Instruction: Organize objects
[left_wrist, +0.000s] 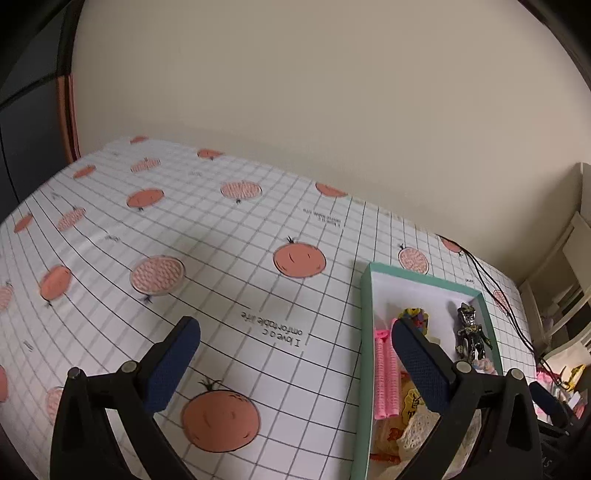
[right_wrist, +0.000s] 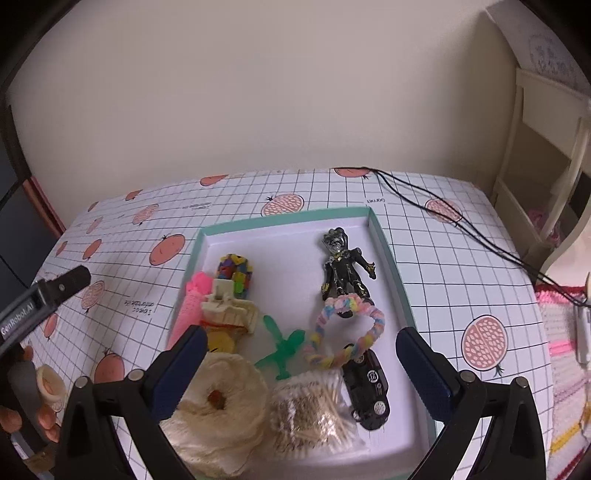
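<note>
Teal-rimmed box (right_wrist: 388, 258) sat on fruit-print tablecloth (left_wrist: 221, 229), packed already: dark figurine (right_wrist: 345, 269) at far end, pastel loop (right_wrist: 369, 332), green toy plane (right_wrist: 284, 350), black car (right_wrist: 367, 391), cotton swabs (right_wrist: 314, 406), cream lace roll (right_wrist: 221, 402) nearer.

Sorting looked nearly done; nothing loose showed on cloth left of box.

Right gripper (right_wrist: 301, 373) hovered over box, spread wide, empty. Left gripper (left_wrist: 295, 365) spread wide too, empty, straddling box's left wall. Black cables (right_wrist: 461, 229) trailed right of box; cloth left wide open.

The box (left_wrist: 364, 295) runs off the bottom edge in the left wrist view, and a dark gripper finger (left_wrist: 421, 363) covers most of the colourful block toy (left_wrist: 415, 315) inside it. In the right wrist view the box's near wall is cut off too; the cream spool (right_wrist: 221, 410) slips partly behind a finger (right_wrist: 177, 373). The printed words (right_wrist: 138, 306) left of the box are too small to read.
</note>
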